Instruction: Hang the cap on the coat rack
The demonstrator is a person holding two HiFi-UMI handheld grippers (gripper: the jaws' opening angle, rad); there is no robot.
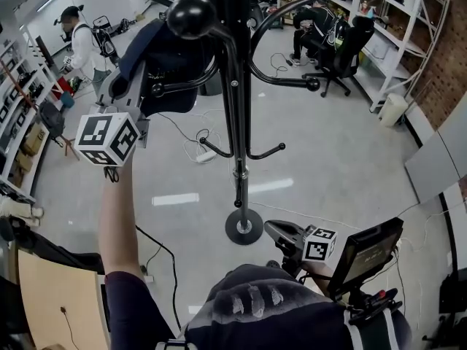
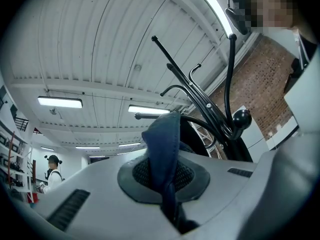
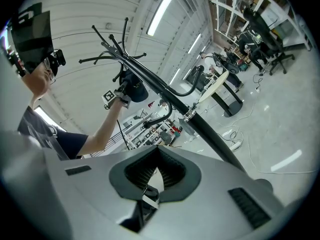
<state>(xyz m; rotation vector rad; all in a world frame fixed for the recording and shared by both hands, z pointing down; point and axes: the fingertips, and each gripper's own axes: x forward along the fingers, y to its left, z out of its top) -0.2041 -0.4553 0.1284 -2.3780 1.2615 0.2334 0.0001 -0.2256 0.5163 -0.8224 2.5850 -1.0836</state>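
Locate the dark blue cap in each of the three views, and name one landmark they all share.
Head view: upper left, the cap beside the coat rack.
Left gripper view: bottom centre, the cap pinched between the shut jaws.
Right gripper view: upper left of centre, the cap at the end of the raised arm.
Shared landmark: the black coat rack.

No lettering, brand, number or sign can be read on anything in view.
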